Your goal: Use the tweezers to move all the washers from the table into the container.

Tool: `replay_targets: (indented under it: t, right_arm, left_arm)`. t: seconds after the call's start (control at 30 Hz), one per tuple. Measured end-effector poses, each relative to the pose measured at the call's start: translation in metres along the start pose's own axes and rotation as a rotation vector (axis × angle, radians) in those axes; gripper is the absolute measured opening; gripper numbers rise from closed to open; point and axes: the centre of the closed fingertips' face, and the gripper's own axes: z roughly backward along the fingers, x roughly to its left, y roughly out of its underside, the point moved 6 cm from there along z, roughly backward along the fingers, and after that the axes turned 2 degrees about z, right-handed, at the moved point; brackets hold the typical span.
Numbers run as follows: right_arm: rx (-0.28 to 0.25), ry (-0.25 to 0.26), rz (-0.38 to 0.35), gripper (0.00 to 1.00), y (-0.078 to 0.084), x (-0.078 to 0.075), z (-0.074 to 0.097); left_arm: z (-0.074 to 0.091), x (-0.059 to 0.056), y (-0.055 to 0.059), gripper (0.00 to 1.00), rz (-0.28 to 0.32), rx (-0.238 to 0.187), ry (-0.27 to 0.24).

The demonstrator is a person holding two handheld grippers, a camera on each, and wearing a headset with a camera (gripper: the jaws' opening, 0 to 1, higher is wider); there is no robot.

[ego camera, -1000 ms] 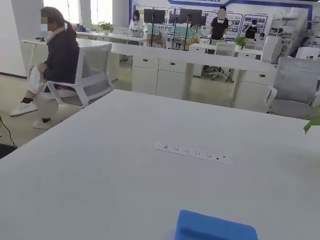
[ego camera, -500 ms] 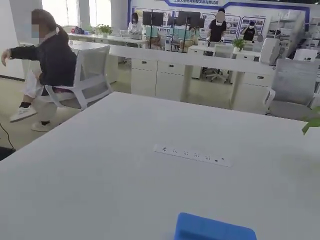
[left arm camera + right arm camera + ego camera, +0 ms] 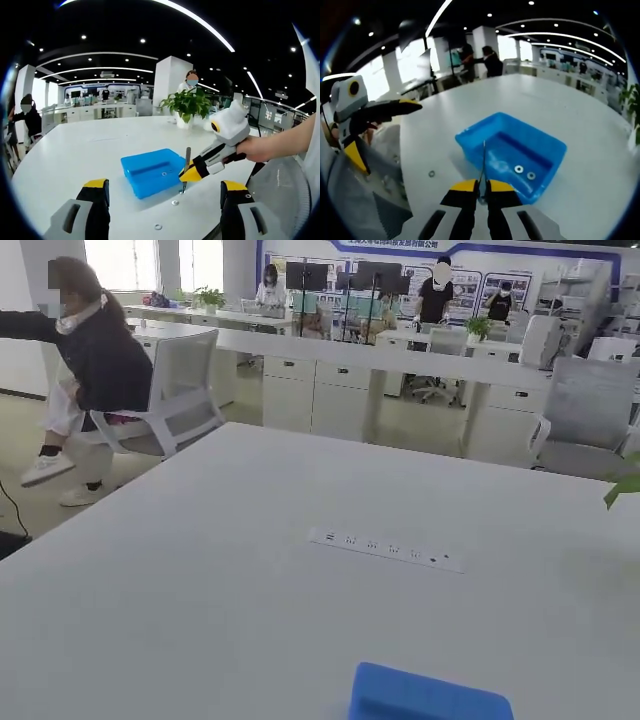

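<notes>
Head view: a broad white table point(image 3: 200, 570) with a power strip point(image 3: 387, 547) set into its middle. Only the far edge of the blue container point(image 3: 430, 698) enters at the lower frame. Beyond the table's far left corner a person point(image 3: 95, 370) sits on a white chair point(image 3: 185, 390).

Left gripper view: the left gripper point(image 3: 165, 186) has its jaws spread wide with nothing between them. Opposite, a hand point(image 3: 255, 148) carries the right gripper point(image 3: 192, 172), which pinches the tweezers point(image 3: 187, 159) upright just beside the container's point(image 3: 150, 172) near right corner. Two washers point(image 3: 174, 202) lie loose on the table between the container and the near edge, and one rests inside the container. A potted plant point(image 3: 187, 105) stands well behind.

Right gripper view: the right gripper point(image 3: 479, 187) is clamped on the tweezers point(image 3: 483, 160), whose tips point at the container's point(image 3: 512, 150) near rim. Two washers point(image 3: 519, 169) lie on its floor; another lies on the table to the left. The left gripper point(image 3: 372, 127) enters from the left, jaws parted.

Bare tabletop runs wide beyond the container, while the table edge lies near on the grippers' side.
</notes>
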Motion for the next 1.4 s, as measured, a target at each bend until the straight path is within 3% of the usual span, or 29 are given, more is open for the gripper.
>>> replay_targets:
  t: [0.27,0.5,0.6,0.77,0.83,0.87,1.17,1.3,1.37,1.4]
  right_arm:
    - [-0.021,-0.031,-0.039,0.05,0.001,0.002,-0.001]
    - [-0.051,-0.018,-0.062,0.05,0.002,0.001,0.000]
    - [-0.096,0.004,-0.081,0.05,0.000,-0.002,0.001]
    - [-0.118,-0.010,-0.108,0.05,0.004,0.000,-0.002]
    - [-0.088,-0.003,-0.059,0.05,0.009,0.001,-0.002]
    - [-0.107,-0.004,-0.064,0.05,0.007,0.004,-0.001]
    - [-0.094,-0.005,0.000,0.04,0.007,0.005,-0.002]
    - [-0.055,-0.019,0.138,0.04,0.006,0.012,-0.003]
    - [-0.024,0.002,0.204,0.03,0.006,0.015,-0.002]
    - [-0.022,-0.004,0.196,0.03,0.005,0.017,-0.003]
  left_arm:
    - [0.001,0.000,0.000,0.94,0.007,-0.005,-0.001]
    - [0.001,0.000,0.000,0.93,0.006,-0.006,-0.001]
    - [0.001,0.000,0.000,0.93,0.004,-0.004,0.001]
    - [0.001,0.000,0.000,0.93,0.005,-0.002,0.001]
    - [0.001,0.000,0.000,0.93,0.003,-0.002,0.001]
    - [0.001,0.000,0.000,0.93,0.004,-0.001,0.002]
    - [0.001,0.000,0.002,0.93,-0.002,0.007,0.004]
    - [0.000,0.001,0.002,0.93,-0.003,0.005,0.003]
    - [0.000,0.001,0.002,0.93,-0.003,0.003,0.001]
    - [0.000,0.001,0.002,0.93,-0.003,0.001,0.000]
